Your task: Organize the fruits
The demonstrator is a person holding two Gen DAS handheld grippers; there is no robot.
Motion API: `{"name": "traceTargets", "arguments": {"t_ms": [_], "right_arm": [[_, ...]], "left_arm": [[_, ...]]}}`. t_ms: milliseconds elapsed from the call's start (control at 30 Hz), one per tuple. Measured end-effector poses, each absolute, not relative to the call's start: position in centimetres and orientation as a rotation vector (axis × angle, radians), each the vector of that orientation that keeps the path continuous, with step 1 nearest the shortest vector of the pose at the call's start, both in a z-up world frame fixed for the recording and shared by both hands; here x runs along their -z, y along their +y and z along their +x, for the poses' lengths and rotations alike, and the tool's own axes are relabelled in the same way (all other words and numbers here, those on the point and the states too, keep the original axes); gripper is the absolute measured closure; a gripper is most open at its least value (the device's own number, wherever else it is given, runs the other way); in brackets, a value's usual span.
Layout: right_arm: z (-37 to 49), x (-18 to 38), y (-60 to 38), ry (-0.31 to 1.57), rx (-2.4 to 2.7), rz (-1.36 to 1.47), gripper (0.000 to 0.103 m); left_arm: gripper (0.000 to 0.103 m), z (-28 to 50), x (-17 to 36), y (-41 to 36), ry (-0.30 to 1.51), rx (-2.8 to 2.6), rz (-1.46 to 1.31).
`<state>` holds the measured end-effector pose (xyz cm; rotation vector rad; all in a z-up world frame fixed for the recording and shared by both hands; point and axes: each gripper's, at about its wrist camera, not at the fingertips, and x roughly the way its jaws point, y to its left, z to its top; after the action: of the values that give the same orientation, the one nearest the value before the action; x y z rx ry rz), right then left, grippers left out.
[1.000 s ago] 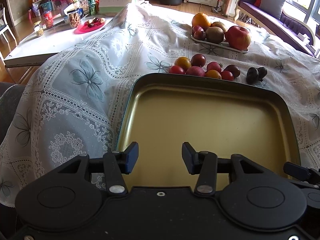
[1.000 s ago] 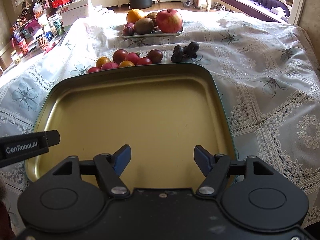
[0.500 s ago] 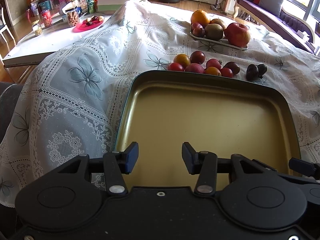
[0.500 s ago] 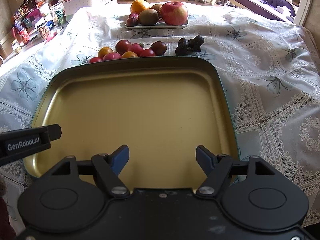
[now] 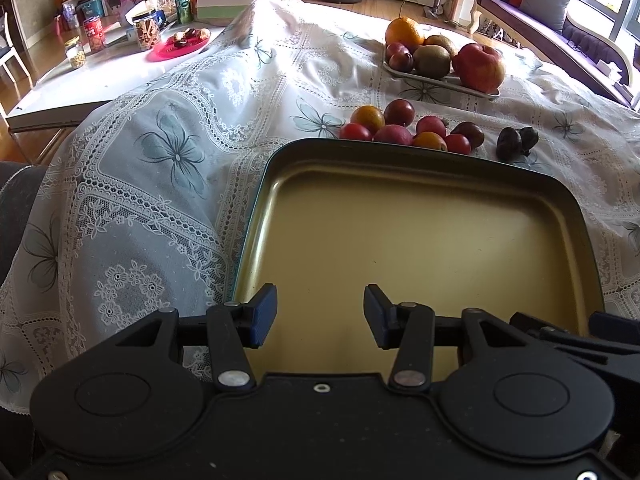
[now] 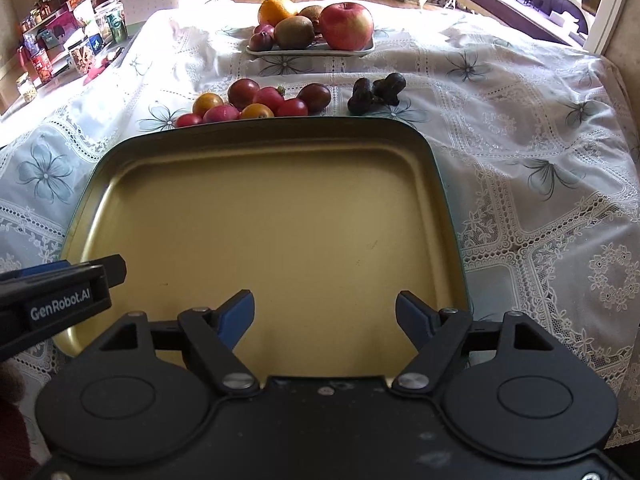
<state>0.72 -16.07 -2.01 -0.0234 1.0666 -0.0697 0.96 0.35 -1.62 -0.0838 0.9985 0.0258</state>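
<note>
An empty gold tray with a dark rim (image 5: pixel 416 152) (image 6: pixel 264 122) lies on the lace cloth in front of both grippers. Just beyond its far edge sits a cluster of small red, purple and orange fruits (image 5: pixel 400 128) (image 6: pixel 256 102), with two dark wrinkled fruits (image 5: pixel 516 142) (image 6: pixel 376 90) to their right. My left gripper (image 5: pixel 320 314) hangs open over the tray's near-left part, nothing between its fingers. My right gripper (image 6: pixel 325 314) is over the tray's near edge, its jaws still opening and empty. The left gripper's body (image 6: pixel 60 300) shows at the left of the right wrist view.
A white plate (image 5: pixel 440 80) (image 6: pixel 310 51) farther back carries an orange, kiwis, a plum and a large red apple. At the far left a side table holds jars, cans and a red dish (image 5: pixel 178 42). A sofa (image 5: pixel 560 20) stands beyond the table at the right.
The right gripper's jaws have spread wider. Both views have tipped slightly, so the tray and fruit sit a little higher in frame. The left gripper's opening is unchanged.
</note>
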Motion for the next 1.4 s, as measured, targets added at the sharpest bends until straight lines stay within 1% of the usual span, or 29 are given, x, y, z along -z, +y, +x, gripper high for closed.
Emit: {"name": "traceTargets", "arguments": {"t_ms": [300, 467, 700, 933, 1133, 1333, 1400], "right_arm": [[1.3, 0.8, -16.0, 1.009, 0.083, -0.087, 0.022], [1.8, 0.7, -16.3, 1.030, 0.033, -0.062, 0.023], [3.9, 0.5, -17.1, 1.098, -0.027, 0.055, 0.026], [6.6, -2.5, -18.1, 0.973, -0.015, 0.047, 0.026], [10.7, -3.8, -19.9, 0.898, -0.035, 0.099, 0.026], [15.7, -2.5, -23.2, 0.885, 0.026, 0.180, 0.032], [16.7, -1.7, -24.0, 0.894, 0.028, 0.204, 0.038]], "left_arm": [[0.049, 1.3, 1.3, 0.6, 0.984, -0.033, -0.083], [0.049, 2.1, 0.9, 0.7, 0.974, -0.017, -0.070], [0.049, 5.4, -0.9, 1.8, 0.955, 0.023, -0.070], [0.049, 10.8, -1.5, 2.2, 0.971, 0.062, -0.062], [0.049, 15.1, 0.0, 1.9, 1.033, 0.097, -0.087], [0.049, 18.0, 2.4, 1.0, 1.090, 0.099, -0.093], [0.049, 18.5, 3.0, 0.7, 1.110, 0.100, -0.087]]}}
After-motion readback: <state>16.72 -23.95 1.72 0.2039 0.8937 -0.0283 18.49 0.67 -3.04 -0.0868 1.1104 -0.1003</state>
